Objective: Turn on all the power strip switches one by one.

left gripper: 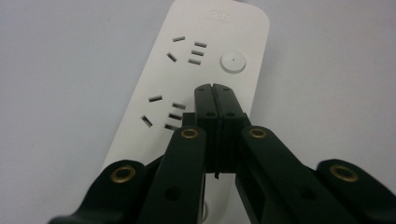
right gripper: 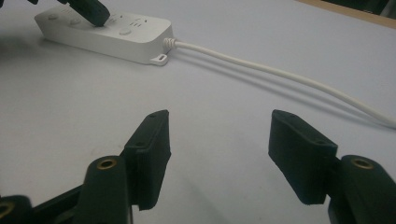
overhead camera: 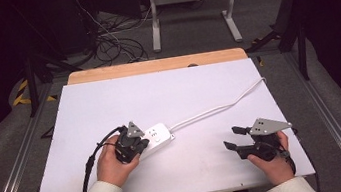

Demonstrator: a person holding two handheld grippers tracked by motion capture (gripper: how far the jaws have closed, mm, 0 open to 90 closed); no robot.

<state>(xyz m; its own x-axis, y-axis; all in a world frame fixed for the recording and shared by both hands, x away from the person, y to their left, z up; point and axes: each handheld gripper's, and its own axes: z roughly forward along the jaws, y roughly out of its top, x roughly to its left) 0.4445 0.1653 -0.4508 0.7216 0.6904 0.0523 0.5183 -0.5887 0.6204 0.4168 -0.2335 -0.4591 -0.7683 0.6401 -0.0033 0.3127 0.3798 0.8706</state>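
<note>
A white power strip (overhead camera: 157,133) lies left of the table's middle, and its white cable (overhead camera: 216,109) runs off to the far right edge. My left gripper (overhead camera: 139,142) is shut, with nothing between its jaws. Its tips (left gripper: 214,88) are over the strip's top face (left gripper: 187,70), just short of a round button (left gripper: 233,61). The right gripper view shows that black tip (right gripper: 91,10) down on the strip (right gripper: 126,35). My right gripper (overhead camera: 232,137) is held open near the front right, low over the bare table, and its jaws (right gripper: 217,133) are wide apart and empty.
The white table top (overhead camera: 158,92) has a wooden strip (overhead camera: 156,65) along its far edge. Beyond it stand a white table frame (overhead camera: 190,2) and loose cables (overhead camera: 110,39) on the floor. The strip's cable (right gripper: 280,74) crosses the table ahead of my right gripper.
</note>
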